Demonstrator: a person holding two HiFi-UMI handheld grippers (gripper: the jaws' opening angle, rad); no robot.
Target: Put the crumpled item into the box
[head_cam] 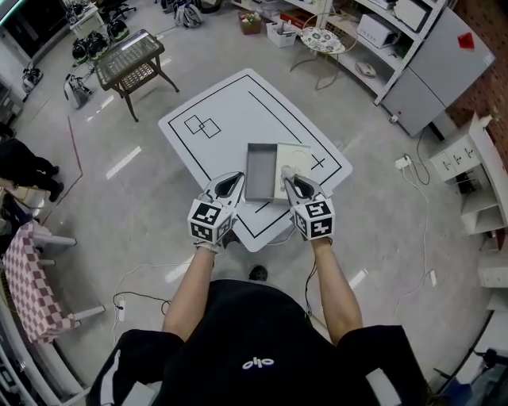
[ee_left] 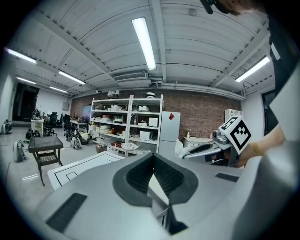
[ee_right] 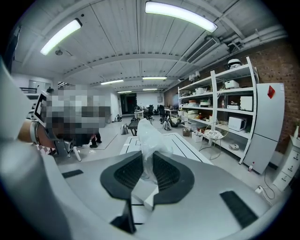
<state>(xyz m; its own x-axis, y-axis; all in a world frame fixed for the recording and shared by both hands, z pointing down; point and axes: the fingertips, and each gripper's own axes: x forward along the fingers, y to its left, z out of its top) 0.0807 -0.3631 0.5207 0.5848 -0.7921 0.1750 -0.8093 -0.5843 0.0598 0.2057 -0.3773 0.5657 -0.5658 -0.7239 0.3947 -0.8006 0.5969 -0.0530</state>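
Note:
An open box [head_cam: 259, 173], grey inside with a pale lid part on its right, lies on the white table [head_cam: 238, 111] marked with black lines. My right gripper [head_cam: 290, 183] hovers at the box's near right corner, shut on a crumpled, translucent white plastic item [head_cam: 287, 172]. In the right gripper view the item [ee_right: 150, 140] sticks up from between the jaws [ee_right: 149, 165]. My left gripper [head_cam: 231, 185] sits at the box's near left corner. Its jaws [ee_left: 152, 161] meet at the tips with nothing in them. The right gripper [ee_left: 202, 150] also shows in the left gripper view.
A black mesh side table [head_cam: 131, 62] stands far left, a round wire table [head_cam: 322, 40] and shelving [head_cam: 397, 24] far right. A grey cabinet [head_cam: 440, 67] and white shelf unit [head_cam: 468, 178] are at the right. A checkered chair [head_cam: 30, 285] and floor cables [head_cam: 135, 297] lie near left.

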